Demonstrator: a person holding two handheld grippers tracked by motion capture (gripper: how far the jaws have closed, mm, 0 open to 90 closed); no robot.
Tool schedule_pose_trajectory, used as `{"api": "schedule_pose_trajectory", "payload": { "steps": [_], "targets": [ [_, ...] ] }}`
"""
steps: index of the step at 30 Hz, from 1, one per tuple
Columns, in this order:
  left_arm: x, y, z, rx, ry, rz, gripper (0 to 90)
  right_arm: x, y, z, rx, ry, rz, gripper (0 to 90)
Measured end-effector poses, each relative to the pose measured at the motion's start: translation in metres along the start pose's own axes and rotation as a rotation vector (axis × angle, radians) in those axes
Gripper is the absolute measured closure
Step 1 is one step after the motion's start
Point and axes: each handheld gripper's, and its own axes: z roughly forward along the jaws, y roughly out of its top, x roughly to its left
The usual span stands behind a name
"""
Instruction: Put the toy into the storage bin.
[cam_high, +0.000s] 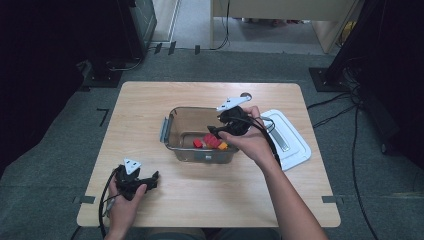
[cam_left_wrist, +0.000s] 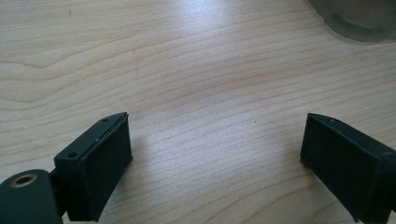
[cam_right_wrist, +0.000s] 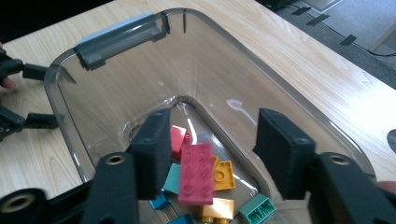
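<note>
The right gripper (cam_right_wrist: 208, 154) hangs over the open clear container (cam_right_wrist: 140, 32), its black jaws spread apart, and a dark red brick (cam_right_wrist: 196, 172) shows between them, touching neither pad; whether it is in the air or lying on the pile cannot be told. Below it, yellow, teal and red bricks lie on the container's bottom. In the high view the right hand (cam_high: 250, 140) reaches in from the lower right, forearm angled across the table (cam_high: 150, 100), wrist bent toward the container. A white lid (cam_high: 292, 142) lies just beside the container. The left gripper (cam_high: 156, 176) rests on the table near the front edge, jaws wide open with bare wood between them.
</note>
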Motion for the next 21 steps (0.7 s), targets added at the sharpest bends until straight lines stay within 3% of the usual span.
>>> {"api": "schedule_pose_trajectory", "payload": {
  "steps": [9,21],
  "targets": [
    [0.000,0.000,0.000,0.000,0.000,0.000,8.3,-0.015,-0.016,-0.019,-0.034,-0.025,0.043,27.3],
    [0.000,0.000,0.000,0.000,0.000,0.000,8.4,-0.040,-0.040,-0.044,-0.055,-0.082,0.094,22.8]
  ]
}}
